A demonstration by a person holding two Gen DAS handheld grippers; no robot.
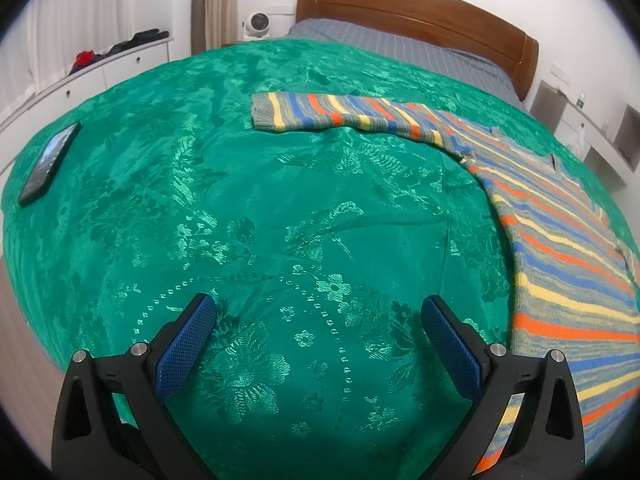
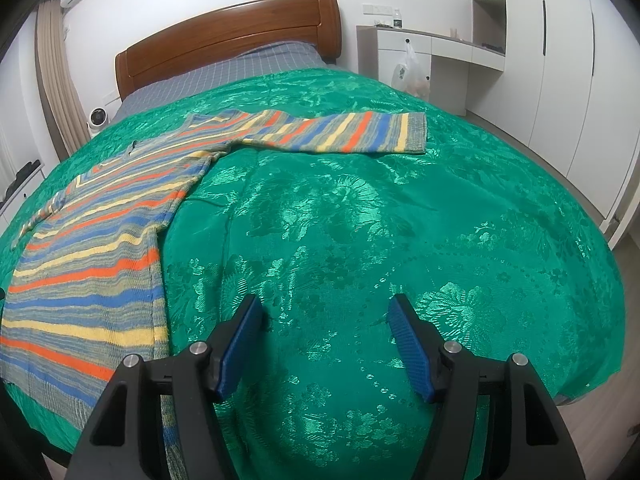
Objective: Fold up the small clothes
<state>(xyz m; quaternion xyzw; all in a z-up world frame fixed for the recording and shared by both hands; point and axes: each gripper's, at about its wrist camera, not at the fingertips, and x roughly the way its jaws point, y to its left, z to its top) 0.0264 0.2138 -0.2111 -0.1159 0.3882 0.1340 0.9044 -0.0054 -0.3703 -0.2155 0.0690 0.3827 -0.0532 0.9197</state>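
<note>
Hovering: both hand-held grippers (image 1: 318,308) (image 2: 326,308) open, empty; striped sweater (image 1: 560,240) flat on bedspread (image 1: 240,200).

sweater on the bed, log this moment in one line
sweater: flat on green bedspread, sleeves spread | left claw: open, empty | right claw: open, empty | fold: not started

A home bedroom: a bed (image 2: 400,200) with wooden headboard (image 2: 224,36), white wardrobe (image 2: 560,60).
</note>
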